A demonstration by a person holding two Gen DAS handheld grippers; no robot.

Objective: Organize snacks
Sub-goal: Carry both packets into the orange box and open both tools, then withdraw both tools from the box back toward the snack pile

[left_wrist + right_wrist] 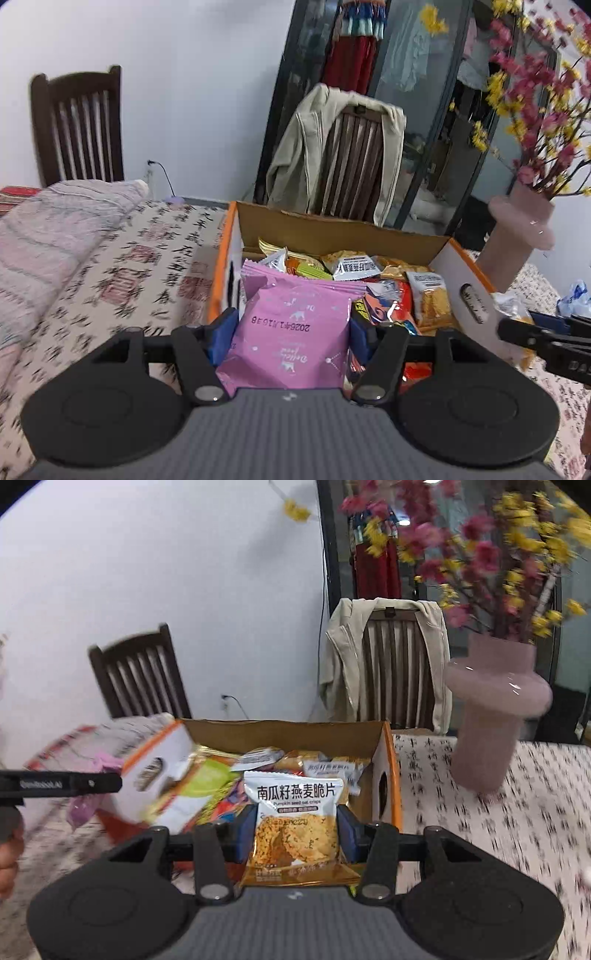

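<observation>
Gripping a pink snack packet [291, 332] between its blue pads [222, 332], the left gripper [290, 334] stands about half spread, each pad pressed against one side edge of the packet. The packet hangs over the near end of the cardboard box [332, 225], the landmark for everything here, with its printed date line upside down to the camera. Behind it, inside the box, more pink packets [295, 277] stand in a row against the left wall, and a heap of mixed snack packets [399, 284] fills the remaining part of the box, right of the pink row.

On the other side, the right gripper [297, 827] is drawn in narrower and has hold of a pumpkin seed oat crisp packet [295, 812], white at the top and orange below, pinched at both side edges by the pads. That packet is upright and also sits over the near end of the box [280, 731], in front of the packets piled inside.

Right of the box stands a pink vase [495, 716] with red and yellow blossom branches, on a tablecloth [498, 812] printed with dark characters. Behind the box a beige jacket [343, 664] hangs over a chair back. Left of the box a folded pinkish blanket [48, 229] lies on the cloth.

In the right wrist view, the left gripper's black body [59, 784] reaches in from the left of the box, with part of a hand [9, 853] below it.
</observation>
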